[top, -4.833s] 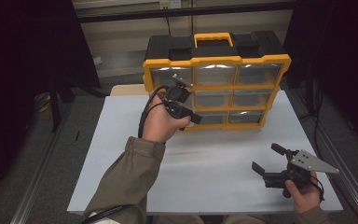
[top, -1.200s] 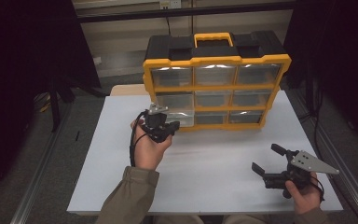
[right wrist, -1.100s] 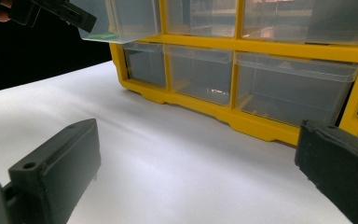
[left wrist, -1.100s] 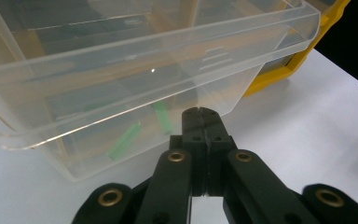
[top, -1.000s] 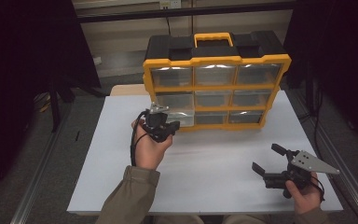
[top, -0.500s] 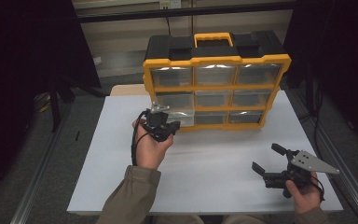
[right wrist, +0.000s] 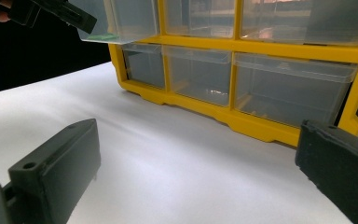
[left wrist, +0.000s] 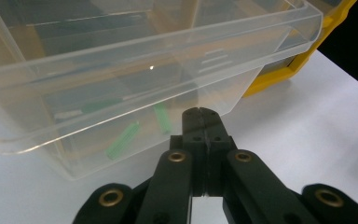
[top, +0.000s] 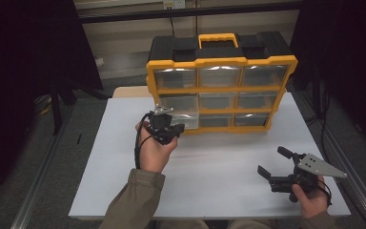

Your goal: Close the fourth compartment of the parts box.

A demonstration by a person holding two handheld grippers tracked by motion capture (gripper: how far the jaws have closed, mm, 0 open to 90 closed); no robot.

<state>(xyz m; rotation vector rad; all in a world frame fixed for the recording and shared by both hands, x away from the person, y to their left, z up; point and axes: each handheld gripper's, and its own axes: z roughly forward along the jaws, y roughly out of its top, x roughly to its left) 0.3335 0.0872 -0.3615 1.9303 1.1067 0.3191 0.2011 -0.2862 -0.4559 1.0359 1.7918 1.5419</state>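
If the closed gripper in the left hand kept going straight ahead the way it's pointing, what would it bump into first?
Probably the clear drawer pulled out of the yellow organizer. The left gripper, jaws shut, points at the drawer's front wall just below its rim; whether it already touches is hard to tell.

The organizer (top: 221,90) blocks the tabletop's (top: 219,167) far edge. A pulled-out drawer (left wrist: 135,79) juts from its lower left, just ahead of the left gripper (left wrist: 200,114). From there to the near edge the tabletop lies bare.
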